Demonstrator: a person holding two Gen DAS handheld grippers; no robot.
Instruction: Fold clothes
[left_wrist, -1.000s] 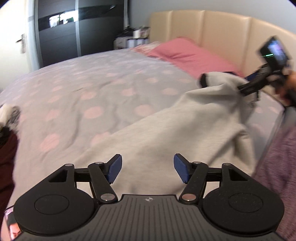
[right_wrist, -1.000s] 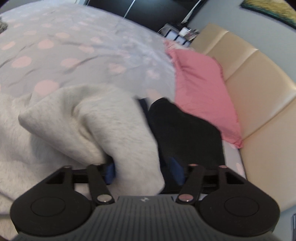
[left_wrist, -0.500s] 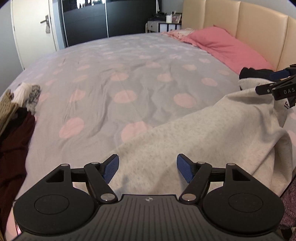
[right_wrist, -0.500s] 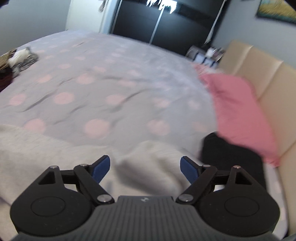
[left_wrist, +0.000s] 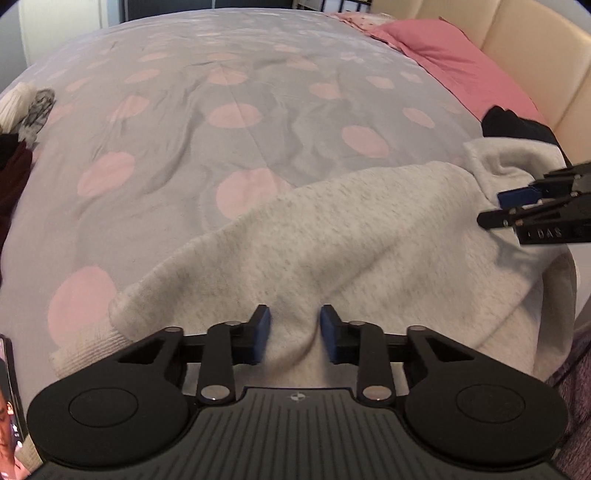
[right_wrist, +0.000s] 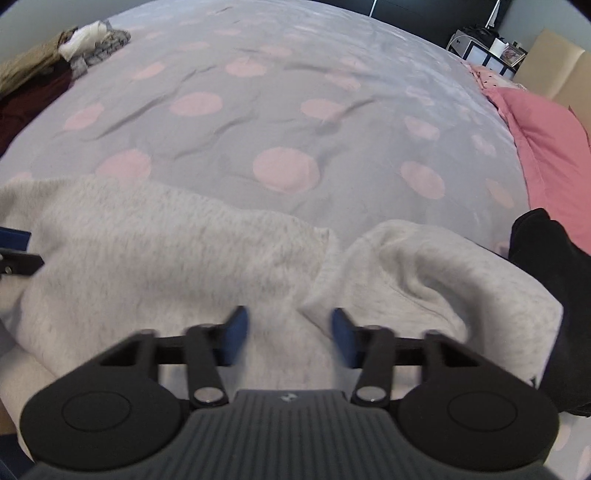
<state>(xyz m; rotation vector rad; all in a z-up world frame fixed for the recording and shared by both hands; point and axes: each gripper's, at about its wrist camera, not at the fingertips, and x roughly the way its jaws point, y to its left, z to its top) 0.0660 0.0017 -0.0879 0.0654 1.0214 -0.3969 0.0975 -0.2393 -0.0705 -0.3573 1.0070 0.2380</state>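
On the near edge of the bed (left_wrist: 229, 74), over the grey bedspread with pink dots, a light grey sweatshirt (left_wrist: 332, 236) lies spread and rumpled, one part bunched up at its right end beside a black garment (right_wrist: 546, 258). The left tool (left_wrist: 294, 334) has its fingers narrowed around a raised ridge of the grey fabric, pinching it or just about to (the pads look to touch the cloth, but I cannot tell how firmly). The right tool (right_wrist: 286, 338) hovers over the fabric, its fingers moderately apart and holding nothing. The sweatshirt looks thick, soft and limp, light enough to lift but sure to sag and drag. A hem, cuff or shoulder seam would give the surest hold.
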